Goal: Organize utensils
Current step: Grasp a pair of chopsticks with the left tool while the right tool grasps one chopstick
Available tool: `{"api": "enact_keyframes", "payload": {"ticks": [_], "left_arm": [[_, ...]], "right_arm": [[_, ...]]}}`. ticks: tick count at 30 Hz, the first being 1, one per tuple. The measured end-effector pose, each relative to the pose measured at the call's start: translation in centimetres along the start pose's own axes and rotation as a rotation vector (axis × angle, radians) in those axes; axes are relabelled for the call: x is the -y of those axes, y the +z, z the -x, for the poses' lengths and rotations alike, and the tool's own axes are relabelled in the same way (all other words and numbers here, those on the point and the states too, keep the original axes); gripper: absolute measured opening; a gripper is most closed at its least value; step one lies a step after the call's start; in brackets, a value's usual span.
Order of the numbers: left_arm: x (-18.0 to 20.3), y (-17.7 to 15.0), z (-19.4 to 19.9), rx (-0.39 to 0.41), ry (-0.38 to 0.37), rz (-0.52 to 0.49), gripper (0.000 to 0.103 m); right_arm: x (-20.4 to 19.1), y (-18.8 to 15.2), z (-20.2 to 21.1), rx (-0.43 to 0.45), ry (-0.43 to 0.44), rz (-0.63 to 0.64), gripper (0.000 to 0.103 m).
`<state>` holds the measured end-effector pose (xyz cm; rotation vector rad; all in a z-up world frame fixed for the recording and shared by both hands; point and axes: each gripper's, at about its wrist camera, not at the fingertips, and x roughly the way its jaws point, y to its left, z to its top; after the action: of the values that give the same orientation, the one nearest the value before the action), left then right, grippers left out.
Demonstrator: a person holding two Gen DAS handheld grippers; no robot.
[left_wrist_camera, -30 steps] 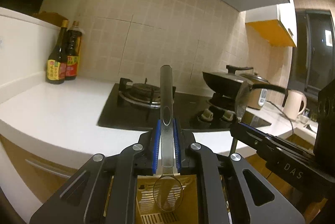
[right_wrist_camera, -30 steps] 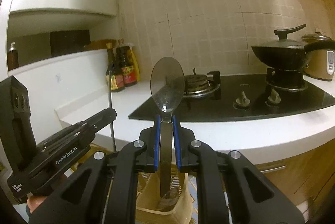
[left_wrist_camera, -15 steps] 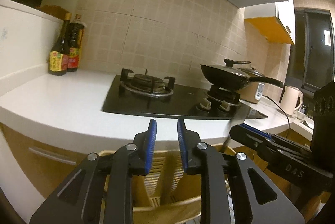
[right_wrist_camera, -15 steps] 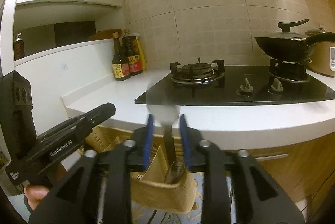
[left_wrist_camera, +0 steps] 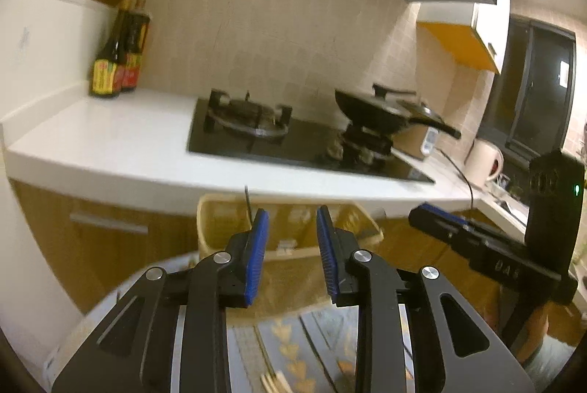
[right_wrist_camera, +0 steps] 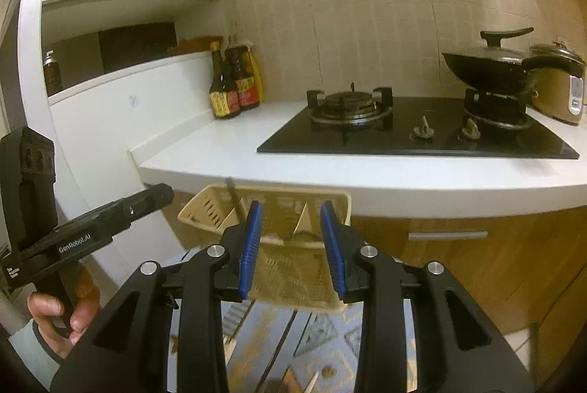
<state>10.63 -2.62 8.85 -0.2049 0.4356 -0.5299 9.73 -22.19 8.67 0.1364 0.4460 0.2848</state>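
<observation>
A beige slotted utensil basket [left_wrist_camera: 293, 248] stands in front of both grippers, below the counter edge; it also shows in the right wrist view [right_wrist_camera: 293, 268]. A thin dark handle [left_wrist_camera: 248, 204] sticks up from its left compartment, seen too in the right wrist view [right_wrist_camera: 234, 200]. My left gripper [left_wrist_camera: 292, 220] is open and empty, just before the basket. My right gripper [right_wrist_camera: 291, 213] is open and empty, also just before the basket. Each gripper shows from the side in the other's view: the right gripper [left_wrist_camera: 488, 246], the left gripper [right_wrist_camera: 91, 228].
A white counter [right_wrist_camera: 330, 169] carries a black gas hob [right_wrist_camera: 414, 132], a lidded black wok [right_wrist_camera: 491, 62], sauce bottles [right_wrist_camera: 234, 88] and a rice cooker [right_wrist_camera: 557, 88]. A patterned mat [right_wrist_camera: 323, 338] with chopsticks lies below. Wooden cabinets [right_wrist_camera: 477, 264] stand behind the basket.
Both grippers opened and let their spoons go into the basket, then drew back and lowered; the basket now shows in full ahead.
</observation>
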Motion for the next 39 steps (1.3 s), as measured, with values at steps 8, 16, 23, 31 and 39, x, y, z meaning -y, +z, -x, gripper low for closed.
{"api": "enact_keyframes", "payload": {"ticks": [8, 16, 23, 31, 39], "left_arm": [[-0.3, -3.7, 0.9, -0.243, 0.055, 0.014, 0.026], [-1.8, -10.0, -2.8, -0.598, 0.103, 0.033, 0.025], [-2.1, -12.7, -3.4, -0.639, 0.113, 0.013, 0.025], [-0.3, -14.0, -4.3, -0.622, 0.174, -0.089, 0.025], [1.7, -14.4, -4.8, -0.632, 0.222, -0.186, 0.031]], "right_arm": [[-0.5, -1.5, 1.2, -0.221, -0.007, -0.056, 0.030], [0.8, -7.8, -2.7, -0.627, 0.060, -0.214, 0.030], [1.8, -10.9, -3.0, -0.691, 0.057, -0.245, 0.030], [2.5, -12.0, -3.7, -0.720, 0.062, -0.243, 0.030], [2.8, -12.7, -4.8, -0.728, 0.070, -0.246, 0.030]]}}
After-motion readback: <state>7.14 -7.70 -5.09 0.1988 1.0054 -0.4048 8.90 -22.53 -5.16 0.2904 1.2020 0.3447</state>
